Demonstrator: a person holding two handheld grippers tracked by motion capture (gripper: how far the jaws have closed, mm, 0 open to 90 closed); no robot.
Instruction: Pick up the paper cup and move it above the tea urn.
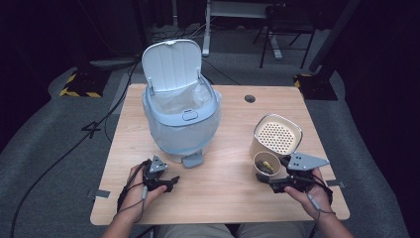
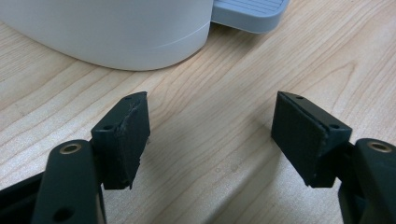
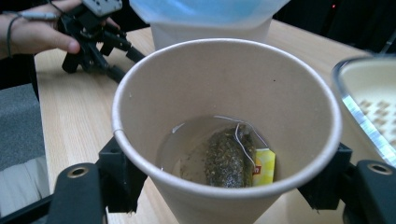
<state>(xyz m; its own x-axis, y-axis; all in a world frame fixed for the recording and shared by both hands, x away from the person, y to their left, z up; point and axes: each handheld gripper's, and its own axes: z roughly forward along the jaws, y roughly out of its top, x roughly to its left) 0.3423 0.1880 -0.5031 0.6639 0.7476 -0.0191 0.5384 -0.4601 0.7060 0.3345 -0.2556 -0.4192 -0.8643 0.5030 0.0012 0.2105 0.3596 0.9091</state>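
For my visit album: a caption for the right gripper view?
Right gripper clamps a paper cup holding a wet tea bag.

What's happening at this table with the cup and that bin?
A person works with a gripper in each hand. The right gripper is clamped on a paper cup holding a used tea bag in a little liquid, beside a perforated container. The left gripper rests open on the table near the pedal of a lined bin, whose lid is up.
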